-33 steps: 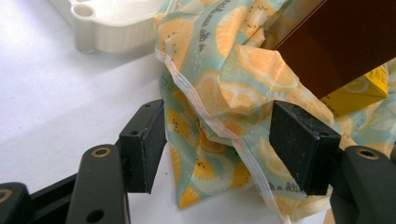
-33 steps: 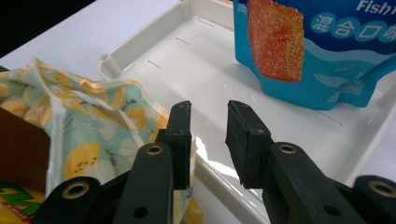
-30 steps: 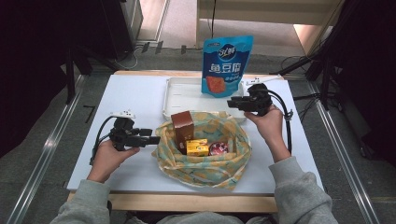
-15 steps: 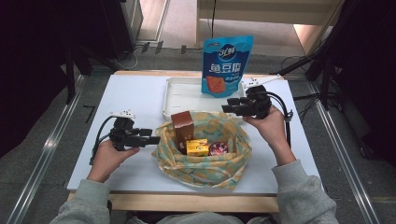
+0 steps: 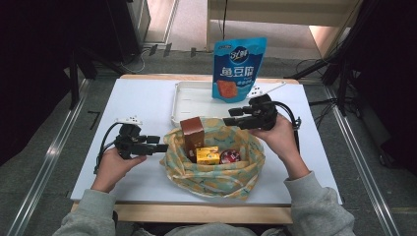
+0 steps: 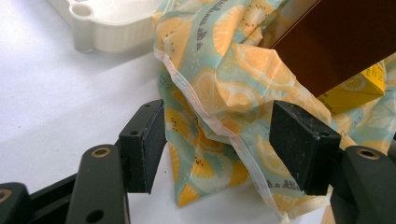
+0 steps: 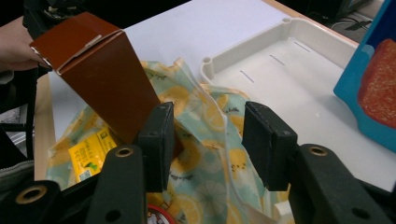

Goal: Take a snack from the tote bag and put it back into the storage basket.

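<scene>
**Cloth bag held open at its rim, goods inside**

The cloth (image 5: 212, 169), printed with lemon slices, sits as a slumped open bag at the middle of the counter (image 5: 137, 98), just in front of the tray (image 5: 189, 101). Inside it a brown box (image 5: 192, 132) leans upright, with a yellow pack (image 5: 207, 155) and a red tin (image 5: 229, 157) beside it. The left gripper (image 5: 160, 143) rests level at the bag's left rim, its jaws apart with a fold of hem between them but not pinched, apparently placed to steady that side. The right gripper (image 5: 231, 117) hovers over the far right rim; its jaws have just been opening and stand apart, cloth behind them, nothing clamped. The blue pouch (image 5: 237, 69) stands upright in the tray, seemingly unpacked already.

The cloth hides the goods' lower parts and anything beneath them. The right gripper view cuts off the pouch.
</scene>
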The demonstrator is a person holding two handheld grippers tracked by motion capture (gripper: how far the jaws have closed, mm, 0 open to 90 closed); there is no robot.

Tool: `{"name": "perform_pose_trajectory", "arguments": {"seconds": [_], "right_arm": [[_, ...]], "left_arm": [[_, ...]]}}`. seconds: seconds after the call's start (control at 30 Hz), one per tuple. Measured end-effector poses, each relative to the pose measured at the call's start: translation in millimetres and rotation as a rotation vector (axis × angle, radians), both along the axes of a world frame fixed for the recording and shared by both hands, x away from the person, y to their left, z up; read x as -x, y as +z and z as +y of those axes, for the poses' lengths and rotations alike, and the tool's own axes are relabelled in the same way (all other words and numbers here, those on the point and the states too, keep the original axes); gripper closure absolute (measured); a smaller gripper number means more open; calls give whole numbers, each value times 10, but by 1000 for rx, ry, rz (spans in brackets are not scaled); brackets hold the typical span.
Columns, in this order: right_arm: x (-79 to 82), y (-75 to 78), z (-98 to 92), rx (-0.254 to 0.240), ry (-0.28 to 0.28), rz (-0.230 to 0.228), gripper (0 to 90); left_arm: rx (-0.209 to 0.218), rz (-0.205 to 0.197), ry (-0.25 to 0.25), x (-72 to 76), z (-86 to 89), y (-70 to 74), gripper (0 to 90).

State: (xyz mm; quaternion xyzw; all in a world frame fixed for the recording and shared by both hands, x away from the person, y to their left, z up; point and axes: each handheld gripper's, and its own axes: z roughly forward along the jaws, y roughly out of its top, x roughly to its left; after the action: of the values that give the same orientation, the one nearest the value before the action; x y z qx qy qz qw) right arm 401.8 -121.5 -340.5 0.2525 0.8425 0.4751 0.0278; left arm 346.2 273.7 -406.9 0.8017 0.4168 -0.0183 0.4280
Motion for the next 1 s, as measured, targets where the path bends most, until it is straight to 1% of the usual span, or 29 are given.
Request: {"name": "perform_pose_trajectory", "arguments": {"seconds": [0.3, 0.33, 0.37, 0.47, 0.57, 0.6, 0.7, 0.73, 0.83, 0.97, 1.0], "right_arm": [[84, 32, 146, 7, 41, -7, 511], [102, 41, 178, 11, 54, -8, 508], [102, 41, 178, 11, 54, -8, 508], [135, 62, 249, 15, 74, -13, 488], [154, 65, 290, 23, 79, -13, 481], [164, 60, 325, 29, 92, -14, 476], [165, 52, 355, 35, 100, -12, 465], [170, 46, 385, 37, 110, -11, 447], [174, 41, 411, 38, 114, -8, 432], [176, 23, 463, 38, 125, -7, 420], [183, 6, 496, 48, 133, -8, 406]], "left_arm": [[2, -12, 3, 21, 24, 22, 374], [-1, -16, 7, 23, 30, 26, 374], [6, -18, 8, 25, 35, 27, 374], [1, -17, 13, 35, 47, 32, 374], [-1, -16, 12, 41, 52, 34, 374], [1, -17, 17, 50, 55, 33, 375], [1, -19, 21, 56, 63, 34, 375], [2, -19, 21, 58, 66, 33, 375], [-4, -18, 22, 65, 74, 33, 375], [1, -18, 25, 69, 83, 30, 375], [0, -18, 25, 69, 85, 29, 375]]}}
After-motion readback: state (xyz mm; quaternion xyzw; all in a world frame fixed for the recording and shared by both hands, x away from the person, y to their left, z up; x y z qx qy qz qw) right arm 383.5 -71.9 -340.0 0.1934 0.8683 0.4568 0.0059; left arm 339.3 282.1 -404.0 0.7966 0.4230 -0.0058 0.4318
